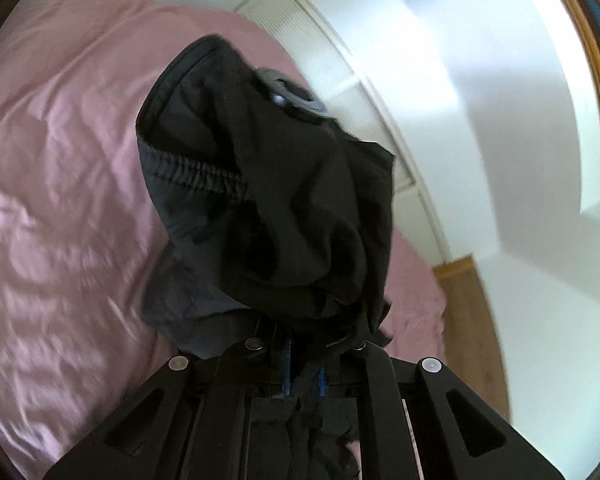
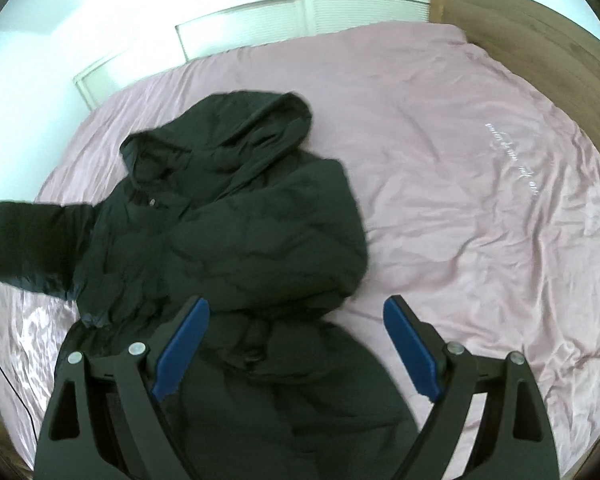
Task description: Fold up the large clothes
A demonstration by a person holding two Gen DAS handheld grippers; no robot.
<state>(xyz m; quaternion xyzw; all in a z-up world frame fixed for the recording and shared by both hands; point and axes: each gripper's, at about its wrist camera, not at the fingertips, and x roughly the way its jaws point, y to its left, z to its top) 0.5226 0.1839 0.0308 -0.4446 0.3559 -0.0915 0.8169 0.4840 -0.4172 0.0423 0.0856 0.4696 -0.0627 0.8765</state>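
The left hand-held gripper (image 1: 304,376) is clamped tight, while the right hand-held gripper (image 2: 296,320) stands wide apart, tilted downward.

Black hooded jacket (image 2: 220,216) — crumpled on bed (one sleeve (image 1: 268,184) lifted).

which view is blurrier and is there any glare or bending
Left wrist view: motion blur smears the pink bedcover and the wall; sunlight glares on the closet door. Right wrist view: sharper, black jacket only slightly soft; the fisheye bends the bed edges in both.

Left gripper (image 1: 304,376) pads buried in jacket (image 1: 268,200) — white script (image 2: 512,160) on duvet unreadable.
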